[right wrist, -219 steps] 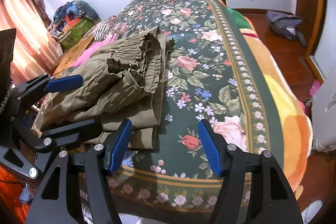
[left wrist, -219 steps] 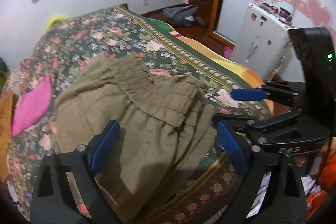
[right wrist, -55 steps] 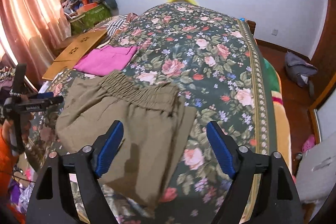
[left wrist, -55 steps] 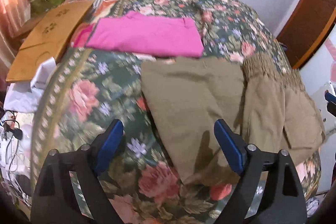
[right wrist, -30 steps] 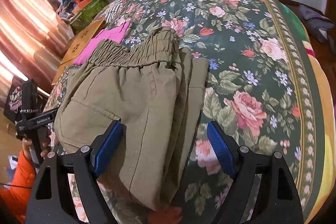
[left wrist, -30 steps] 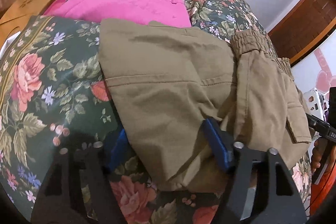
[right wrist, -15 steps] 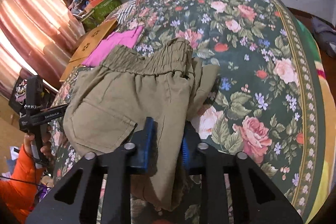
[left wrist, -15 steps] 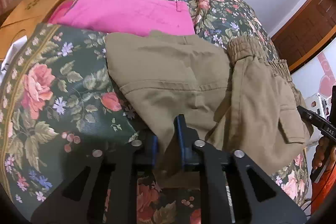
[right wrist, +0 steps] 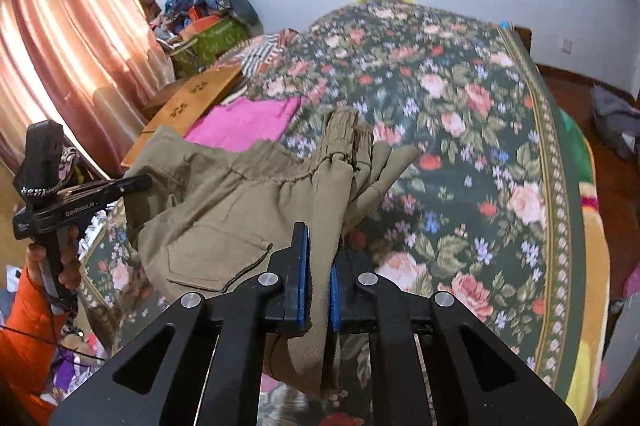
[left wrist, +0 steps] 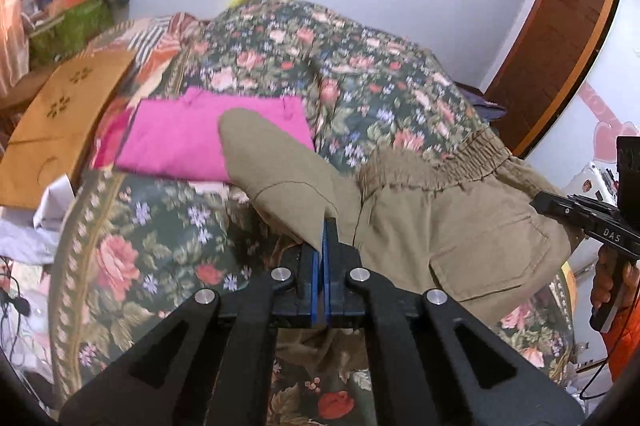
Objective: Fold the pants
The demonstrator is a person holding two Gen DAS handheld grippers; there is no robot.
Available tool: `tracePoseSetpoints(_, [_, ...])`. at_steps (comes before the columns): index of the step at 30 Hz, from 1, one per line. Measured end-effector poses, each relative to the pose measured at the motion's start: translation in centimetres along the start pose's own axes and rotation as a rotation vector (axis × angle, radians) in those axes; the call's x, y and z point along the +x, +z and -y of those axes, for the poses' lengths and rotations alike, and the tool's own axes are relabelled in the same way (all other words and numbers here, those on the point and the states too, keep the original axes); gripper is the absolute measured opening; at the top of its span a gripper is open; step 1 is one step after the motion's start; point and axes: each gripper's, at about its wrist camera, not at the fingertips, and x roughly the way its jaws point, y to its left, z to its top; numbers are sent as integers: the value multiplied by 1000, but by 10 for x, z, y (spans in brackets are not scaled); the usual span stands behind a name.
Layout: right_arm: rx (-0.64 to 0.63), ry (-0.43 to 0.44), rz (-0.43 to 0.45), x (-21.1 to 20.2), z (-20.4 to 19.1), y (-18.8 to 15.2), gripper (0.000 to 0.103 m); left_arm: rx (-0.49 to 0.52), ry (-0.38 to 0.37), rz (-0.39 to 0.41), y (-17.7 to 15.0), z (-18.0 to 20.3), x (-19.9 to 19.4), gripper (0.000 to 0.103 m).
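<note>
Olive-khaki pants (left wrist: 448,222) with an elastic waistband lie bunched on the floral bed near its front edge. My left gripper (left wrist: 325,226) is shut on the near edge of the leg side of the pants and lifts it off the bed. My right gripper (right wrist: 318,234) is shut on a thick fold of the pants (right wrist: 240,210) on the waistband and pocket side, also raised. Each gripper shows in the other's view, the right (left wrist: 584,222) and the left (right wrist: 84,194).
A folded pink garment (left wrist: 200,134) lies on the bed (left wrist: 360,74) just beyond the pants. A brown cardboard piece (left wrist: 60,118) and a clothes pile sit to the left. Curtains (right wrist: 72,38) hang at left. A wooden door (left wrist: 560,38) stands at right.
Both grippers, open over the pants a second ago, have closed on the fabric. They have since lifted the near edge up off the bed.
</note>
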Motion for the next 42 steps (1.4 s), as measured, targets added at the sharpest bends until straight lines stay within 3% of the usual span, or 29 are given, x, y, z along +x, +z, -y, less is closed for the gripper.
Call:
tracePoseSetpoints(11, [-83, -8, 76, -15, -23, 30, 7, 52, 19, 95, 32, 0, -33, 0])
tracePoseSetpoints(22, [-176, 9, 134, 8, -52, 75, 7, 51, 60, 168, 75, -28, -42, 0])
tracePoseSetpoints(34, [-204, 34, 180, 58, -67, 135, 7, -27, 73, 182, 129, -98, -3, 0])
tracePoseSetpoints(42, [-212, 41, 175, 116, -73, 164, 7, -71, 87, 159, 161, -150, 44, 0])
